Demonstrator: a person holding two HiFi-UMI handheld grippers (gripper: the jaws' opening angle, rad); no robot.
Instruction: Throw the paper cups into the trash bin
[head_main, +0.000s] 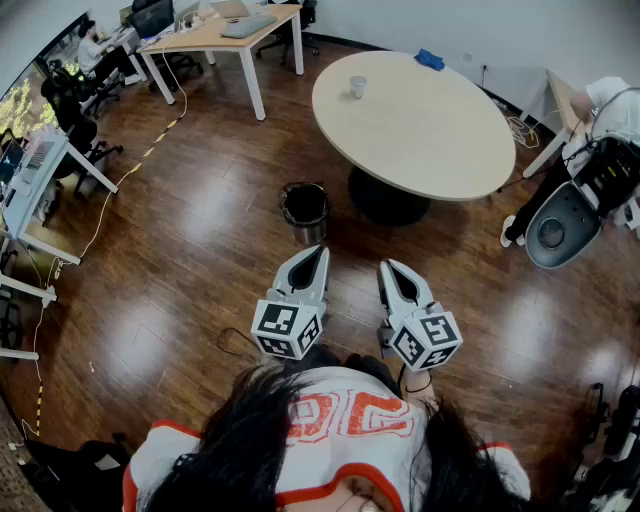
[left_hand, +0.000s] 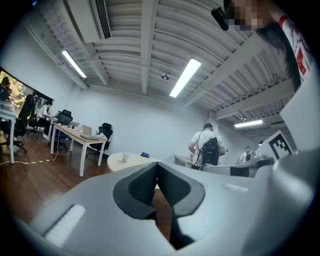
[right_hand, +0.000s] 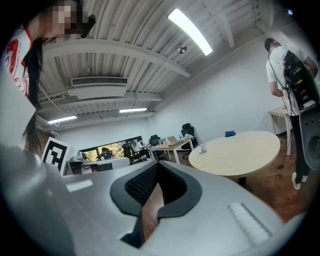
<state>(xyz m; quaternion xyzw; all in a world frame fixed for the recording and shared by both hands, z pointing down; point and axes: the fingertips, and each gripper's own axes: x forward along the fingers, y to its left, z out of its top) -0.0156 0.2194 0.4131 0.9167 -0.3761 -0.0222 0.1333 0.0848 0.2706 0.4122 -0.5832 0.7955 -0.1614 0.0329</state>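
A single paper cup (head_main: 358, 86) stands on the far side of the round beige table (head_main: 420, 130). The black trash bin (head_main: 305, 211) sits on the wooden floor in front of the table, just ahead of my grippers. My left gripper (head_main: 317, 251) and right gripper (head_main: 389, 267) are held side by side near my body, both shut and empty, pointing toward the bin and table. In the left gripper view the cup (left_hand: 125, 158) shows small and far beyond the closed left gripper (left_hand: 157, 164). The right gripper view shows the cup (right_hand: 203, 148) on the table (right_hand: 240, 152) past the closed right gripper (right_hand: 157, 165).
A blue object (head_main: 430, 59) lies at the table's far edge. A person with a backpack (head_main: 590, 150) stands at the right by a small desk. A long desk (head_main: 225, 35) with chairs stands at the back left. Cables (head_main: 235, 342) lie on the floor.
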